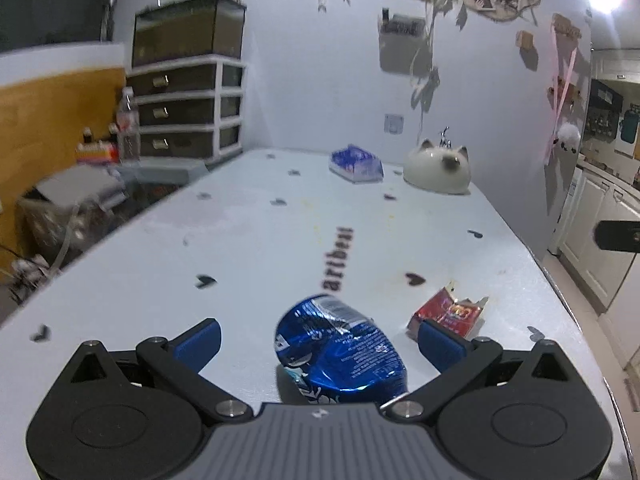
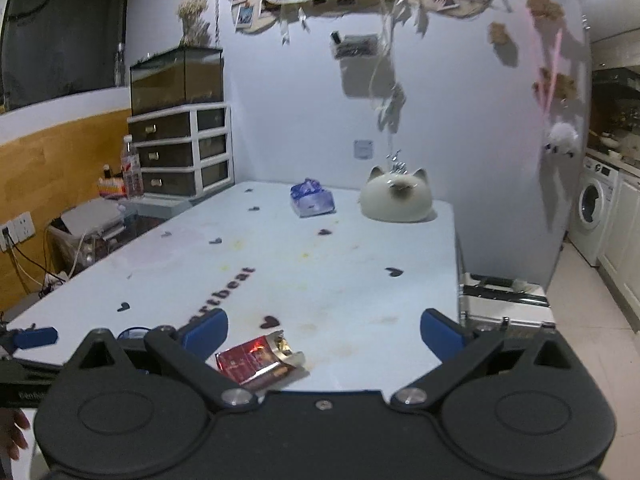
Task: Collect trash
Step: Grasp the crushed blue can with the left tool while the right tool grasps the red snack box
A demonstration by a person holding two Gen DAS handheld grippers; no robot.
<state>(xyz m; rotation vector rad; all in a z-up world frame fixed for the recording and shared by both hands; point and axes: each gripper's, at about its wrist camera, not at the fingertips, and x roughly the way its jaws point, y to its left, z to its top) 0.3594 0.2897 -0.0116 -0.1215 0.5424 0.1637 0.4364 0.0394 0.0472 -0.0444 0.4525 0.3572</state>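
A crumpled shiny blue wrapper (image 1: 340, 352) lies on the pale table (image 1: 248, 240), between the spread fingers of my open left gripper (image 1: 318, 340), not touched by either pad. A torn red packet (image 1: 450, 314) lies just past the right fingertip. In the right wrist view the same red packet (image 2: 258, 362) rests near the table's front edge, close to the left finger of my open right gripper (image 2: 324, 326). The left gripper's blue fingertip (image 2: 34, 338) shows at the far left there.
At the table's far end sit a blue tissue pack (image 1: 356, 164) and a white cat-shaped container (image 1: 436, 170). A drawer unit (image 1: 188, 108) with a glass tank stands left of the table. A metal case (image 2: 504, 300) sits by the table's right edge, a washing machine (image 2: 592, 208) beyond.
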